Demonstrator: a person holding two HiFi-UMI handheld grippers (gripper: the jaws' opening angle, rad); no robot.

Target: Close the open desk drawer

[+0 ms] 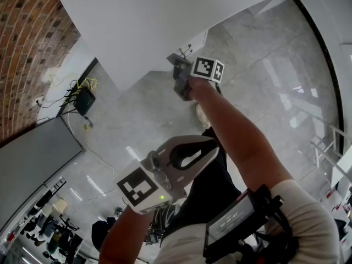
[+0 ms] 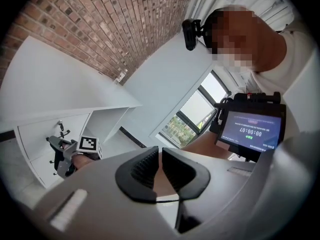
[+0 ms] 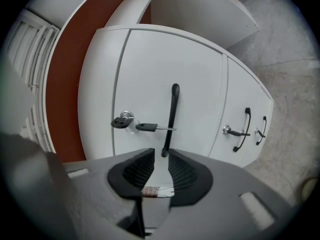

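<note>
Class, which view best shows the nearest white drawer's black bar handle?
The right gripper view: the black bar handle stands large and central, just beyond the jaws. Head and left gripper views show only tiny, distant drawer handles.

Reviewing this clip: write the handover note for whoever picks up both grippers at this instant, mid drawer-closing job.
Left gripper: jaws all but together, empty, held near the body.
Right gripper: jaws open, tips at one end of the black handle, gripping nothing.
Drawer front straight ahead of it, key in its lock.
Done: approach. Left: push the front in; how far it stands out is unclear.
</note>
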